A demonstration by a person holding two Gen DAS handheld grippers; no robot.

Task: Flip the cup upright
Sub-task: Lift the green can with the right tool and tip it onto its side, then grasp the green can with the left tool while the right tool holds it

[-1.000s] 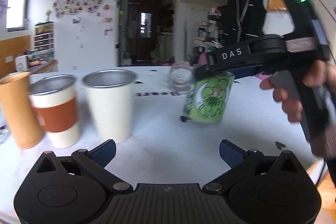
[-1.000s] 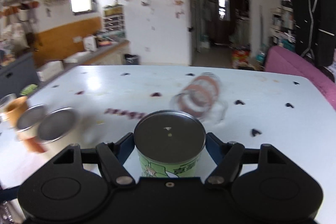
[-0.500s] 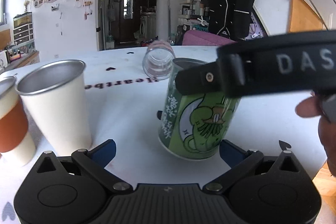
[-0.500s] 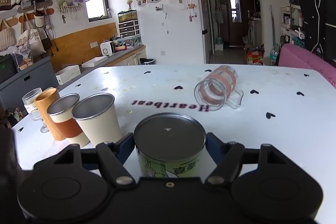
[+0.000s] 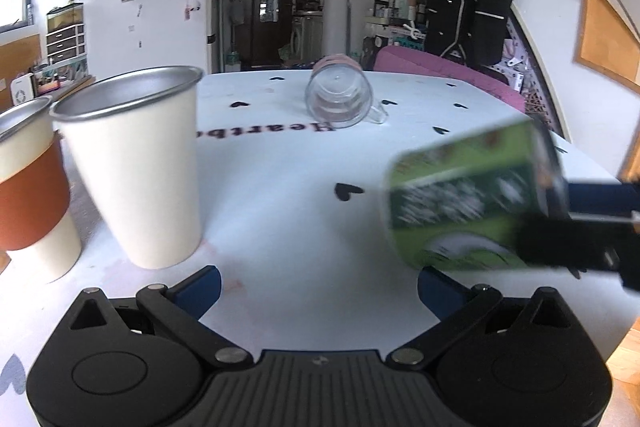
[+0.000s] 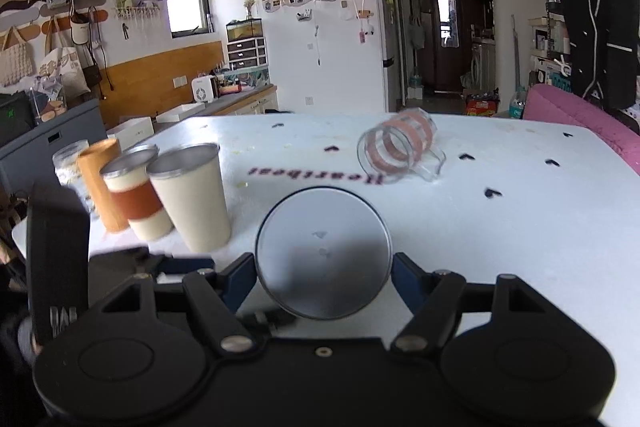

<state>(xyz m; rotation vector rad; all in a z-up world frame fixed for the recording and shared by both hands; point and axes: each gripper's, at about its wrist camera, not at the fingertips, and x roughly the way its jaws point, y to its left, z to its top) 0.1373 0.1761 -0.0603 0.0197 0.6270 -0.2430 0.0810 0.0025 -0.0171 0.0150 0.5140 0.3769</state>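
Note:
My right gripper (image 6: 323, 277) is shut on a green printed cup (image 6: 323, 253), whose flat metal bottom faces the right wrist camera. In the left wrist view the green cup (image 5: 464, 203) is tilted on its side in the air at the right, blurred, held by the right gripper (image 5: 576, 227). My left gripper (image 5: 318, 287) is open and empty, low over the white table (image 5: 280, 211), left of the green cup. A clear glass mug (image 5: 340, 101) with pink bands lies on its side further back; it also shows in the right wrist view (image 6: 400, 151).
A white metal-rimmed cup (image 5: 136, 167) and a white cup with a brown sleeve (image 5: 28, 187) stand upright at the left. In the right wrist view an orange cup (image 6: 100, 183) and a glass (image 6: 72, 167) stand beside them. A pink sofa (image 6: 580, 119) lies behind the table.
The green cup has tipped from near upright onto its side in the right gripper and moved right and closer. The left gripper has shifted a little toward the white cups.

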